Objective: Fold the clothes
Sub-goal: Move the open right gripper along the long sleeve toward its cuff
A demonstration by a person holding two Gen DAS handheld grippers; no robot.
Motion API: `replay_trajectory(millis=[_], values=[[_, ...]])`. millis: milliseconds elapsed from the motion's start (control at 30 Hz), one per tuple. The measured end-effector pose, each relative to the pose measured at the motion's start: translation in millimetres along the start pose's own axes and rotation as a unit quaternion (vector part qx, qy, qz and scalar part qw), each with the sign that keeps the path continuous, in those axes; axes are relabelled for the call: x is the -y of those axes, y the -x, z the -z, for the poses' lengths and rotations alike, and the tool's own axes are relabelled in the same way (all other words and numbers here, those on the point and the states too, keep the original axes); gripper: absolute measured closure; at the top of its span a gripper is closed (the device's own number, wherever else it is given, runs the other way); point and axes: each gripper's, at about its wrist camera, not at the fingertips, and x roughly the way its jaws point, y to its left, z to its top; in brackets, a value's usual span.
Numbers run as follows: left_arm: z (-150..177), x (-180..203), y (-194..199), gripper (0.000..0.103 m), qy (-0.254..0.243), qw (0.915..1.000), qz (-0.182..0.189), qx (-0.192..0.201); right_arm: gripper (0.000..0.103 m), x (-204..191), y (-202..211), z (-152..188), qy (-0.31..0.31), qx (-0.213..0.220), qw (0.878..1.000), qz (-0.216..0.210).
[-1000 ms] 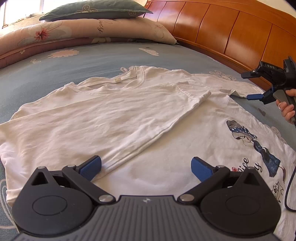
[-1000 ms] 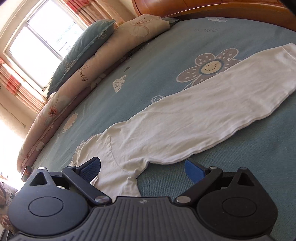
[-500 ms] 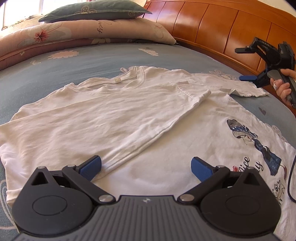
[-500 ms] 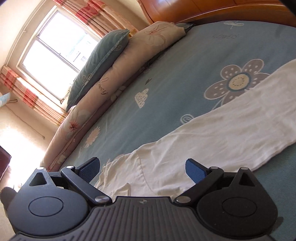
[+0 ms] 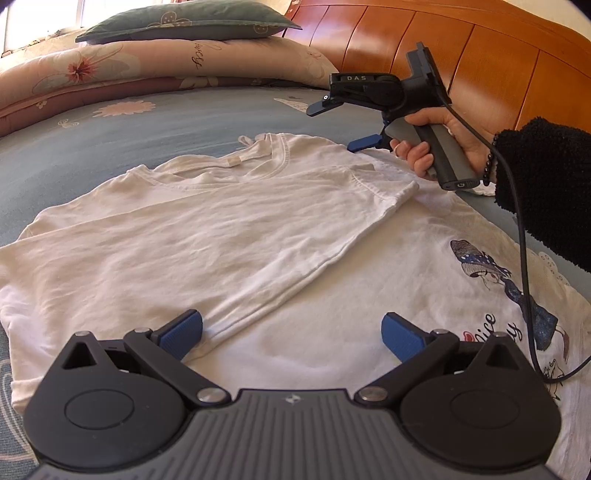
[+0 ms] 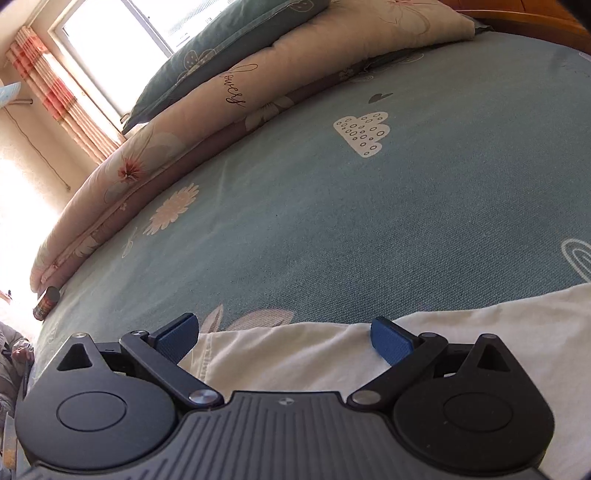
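Observation:
A white T-shirt [image 5: 229, 236] with a printed figure lies flat on the blue bed; its left half is folded over the middle. My left gripper [image 5: 291, 330] hovers open over the shirt's lower part, its left pad near the folded edge. My right gripper [image 5: 341, 125], held by a hand in a black sleeve, hangs open just above the shirt's right shoulder near the collar. In the right wrist view my right gripper [image 6: 284, 338] is open, with white shirt cloth [image 6: 295, 354] lying beneath and between its pads.
Floral pillows [image 5: 155, 62] and a green cushion [image 5: 192, 20] lie at the head of the bed. A wooden headboard [image 5: 498, 51] runs along the right. A black cable [image 5: 521, 236] trails from the right gripper across the shirt. A small can [image 6: 46, 302] stands by the bed's far edge.
My right gripper has swung left from the outstretched right sleeve to the shirt's right shoulder by the collar, still open. The left gripper has stayed in place.

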Motion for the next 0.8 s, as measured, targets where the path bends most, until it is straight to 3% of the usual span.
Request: replay_trajectory(millis=[133,233,333,467,600,733,800], values=[[-0.2,3.0,1.4,0.001,-0.004,1.0000,-0.006,0.000,0.002,-8.2,19.5,-1.8,0.013,-0.004,1.000,0.003],[0.1,8.2,1.2,0.001,-0.016,0.9997,-0.016,-0.003,0.001,-3.5,63.7,2.3,0.039,0.008,0.999,-0.002],[0.8,11.5,-0.6,0.001,-0.029,0.9993,-0.025,-0.006,0.001,25.6,114.9,6.8,0.036,0.019,0.999,0.025],[0.6,10.7,-1.3,0.001,-0.026,0.9993,-0.025,-0.006,0.001,95.1,184.1,21.7,-0.032,0.037,0.996,0.074],[0.6,9.3,-1.5,0.001,-0.021,0.9995,-0.023,-0.004,0.003,164.1,240.4,43.9,-0.123,0.074,0.985,0.098],[0.6,7.9,-1.7,0.001,-0.015,0.9997,-0.021,-0.002,0.023,229.7,288.9,68.4,-0.217,0.122,0.962,0.110],[0.6,7.2,-1.8,0.001,-0.013,0.9997,-0.020,-0.001,0.028,256.3,301.4,78.3,-0.259,0.143,0.949,0.110]])
